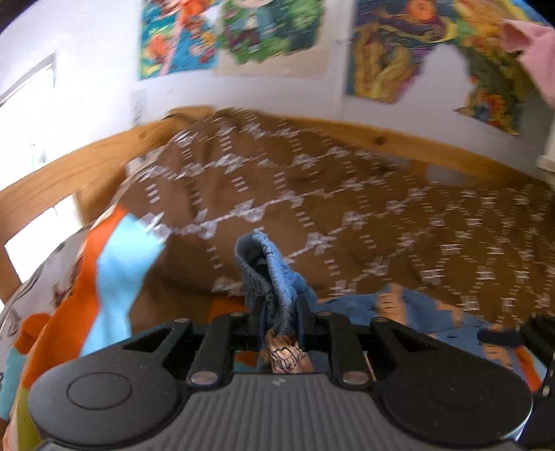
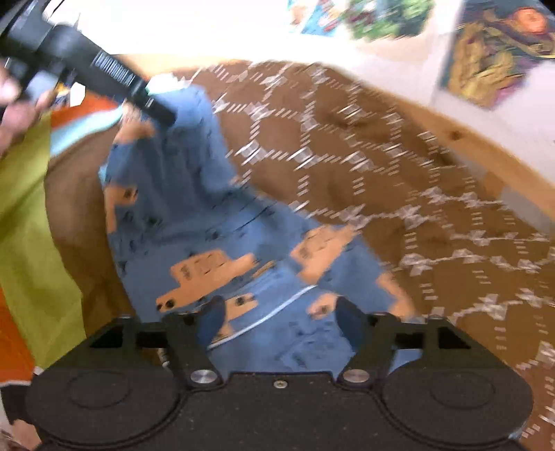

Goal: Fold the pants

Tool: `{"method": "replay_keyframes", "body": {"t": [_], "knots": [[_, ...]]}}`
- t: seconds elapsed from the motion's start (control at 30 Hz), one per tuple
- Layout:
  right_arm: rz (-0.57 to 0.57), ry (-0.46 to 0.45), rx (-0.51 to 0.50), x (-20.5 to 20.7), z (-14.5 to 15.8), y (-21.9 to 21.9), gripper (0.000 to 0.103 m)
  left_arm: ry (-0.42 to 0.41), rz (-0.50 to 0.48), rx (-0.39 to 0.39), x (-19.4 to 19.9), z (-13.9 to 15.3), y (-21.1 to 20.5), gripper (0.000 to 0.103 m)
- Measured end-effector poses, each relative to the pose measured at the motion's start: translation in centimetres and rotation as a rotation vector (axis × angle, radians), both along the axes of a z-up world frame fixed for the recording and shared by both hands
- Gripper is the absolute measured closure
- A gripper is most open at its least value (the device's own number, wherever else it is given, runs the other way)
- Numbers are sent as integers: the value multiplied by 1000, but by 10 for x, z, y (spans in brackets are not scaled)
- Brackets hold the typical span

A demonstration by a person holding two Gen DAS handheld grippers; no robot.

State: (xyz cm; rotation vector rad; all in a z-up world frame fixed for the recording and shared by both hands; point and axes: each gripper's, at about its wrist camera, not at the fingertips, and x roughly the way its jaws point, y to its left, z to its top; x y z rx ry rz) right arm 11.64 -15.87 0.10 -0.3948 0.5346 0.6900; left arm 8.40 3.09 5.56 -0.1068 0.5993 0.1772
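Left wrist view: the left hand-held gripper [image 1: 279,326] is clenched on a bunched fold of the blue pants [image 1: 267,277]. The gathered hem or waistband stands up past the fingertips toward 12 o'clock, and a printed piece of the fabric hangs back between the fingers toward the camera. More of the pants trails off at 3 to 4 o'clock over the brown patterned blanket [image 1: 347,194], which covers the bed. An orange and light-blue duvet [image 1: 114,263] lies at 8 to 9 o'clock. The wooden bed frame [image 1: 79,163] runs behind the blanket. Colourful posters [image 1: 270,31] hang on the wall at 12 o'clock. The view is motion-blurred.

Right wrist view: the right hand-held gripper [image 2: 277,312] is released, its fingers set wide apart with the pants [image 2: 194,208] between and under them; I cannot tell whether the pads touch the cloth. The pants, blue with tan vehicle prints, stretch from the fingers toward 11 o'clock. There the left hand-held gripper [image 2: 163,111] holds the far end. The brown blanket [image 2: 381,156] fills 1 to 4 o'clock. A lime-green cloth [image 2: 31,215] lies at 9 o'clock.
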Motion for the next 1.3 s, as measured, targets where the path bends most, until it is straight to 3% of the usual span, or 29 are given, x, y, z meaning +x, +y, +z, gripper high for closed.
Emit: {"method": "replay_keyframes", "body": {"t": [0.13,0.27,0.4,0.53,0.67,0.87,1.1,1.3], "knots": [[-142,15,70,-6,21,-42,25,-38,-148,-6,-1,11,-39,85],[-299,29,162,-12,33,-93,10,-46,-295,-12,2,14,-85,85],[-465,13,264,-13,37,-139,8,-26,-434,-10,14,7,-136,84],[-519,21,311,-9,30,-164,8,14,-509,28,28,-17,-180,81],[-509,57,345,-8,17,-170,8,82,-578,60,36,-48,-208,53],[-442,115,356,-5,0,-160,9,75,-656,168,12,-62,-218,35],[-368,184,394,2,-11,-152,12,110,-687,254,-2,-77,-207,37],[-306,269,507,22,-21,-150,21,149,-725,267,-3,-83,-203,53]]}}
